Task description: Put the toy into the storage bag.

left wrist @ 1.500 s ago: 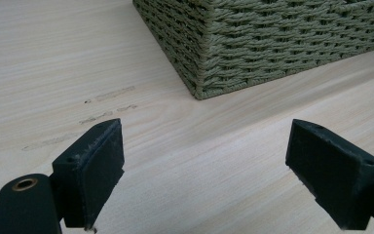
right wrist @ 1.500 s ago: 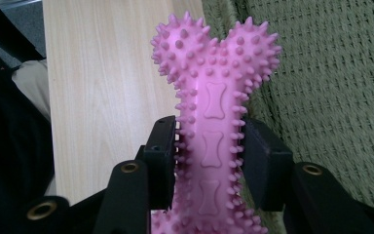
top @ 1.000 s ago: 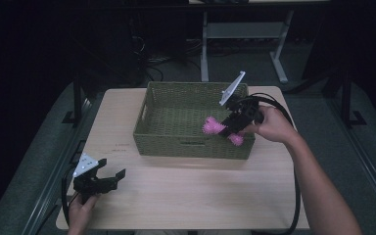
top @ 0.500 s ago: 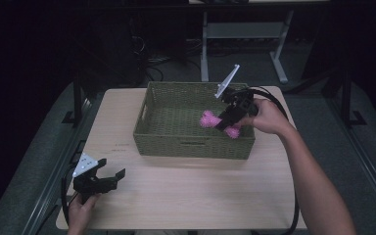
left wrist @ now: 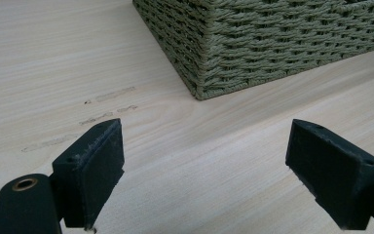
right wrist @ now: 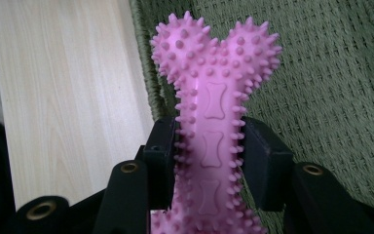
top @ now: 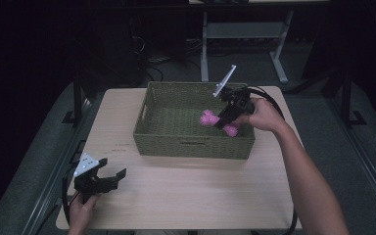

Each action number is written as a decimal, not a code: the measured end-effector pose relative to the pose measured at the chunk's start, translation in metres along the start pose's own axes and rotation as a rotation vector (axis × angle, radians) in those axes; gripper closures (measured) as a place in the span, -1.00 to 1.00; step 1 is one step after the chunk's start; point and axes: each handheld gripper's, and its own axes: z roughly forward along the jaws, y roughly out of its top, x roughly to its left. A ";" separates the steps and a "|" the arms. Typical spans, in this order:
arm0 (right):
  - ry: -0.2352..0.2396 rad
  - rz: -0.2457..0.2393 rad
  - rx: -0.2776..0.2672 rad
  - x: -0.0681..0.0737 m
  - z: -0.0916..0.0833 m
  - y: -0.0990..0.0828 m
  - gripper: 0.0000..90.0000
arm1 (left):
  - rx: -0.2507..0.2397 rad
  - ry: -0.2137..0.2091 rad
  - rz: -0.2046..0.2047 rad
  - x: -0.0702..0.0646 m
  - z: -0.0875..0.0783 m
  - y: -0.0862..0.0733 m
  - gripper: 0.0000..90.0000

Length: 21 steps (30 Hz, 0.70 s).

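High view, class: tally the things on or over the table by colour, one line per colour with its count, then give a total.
Pink: 1, the spiky bone toy, clamped by the right gripper over the basket
Green: 1, the woven basket
Black: 2, the right gripper and the left gripper, which is open near the table's front edge
Total: 4

Front of table: bare wood of the table (top: 191, 196) between the left gripper (top: 108, 179) and the basket (top: 194, 144); open passage.
Basket walls: woven sides stand up all round, blocking a level approach.
Basket top: open; left half of its floor is free.
Basket right half: taken by the right gripper (top: 223, 120) clamping the pink spiked bone toy (top: 208, 118).
Table's left strip: bare beside the basket.
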 end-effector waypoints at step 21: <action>-0.016 0.048 0.012 -0.019 0.013 -0.004 0.29 | 0.000 0.001 -0.005 0.001 0.002 0.000 -0.70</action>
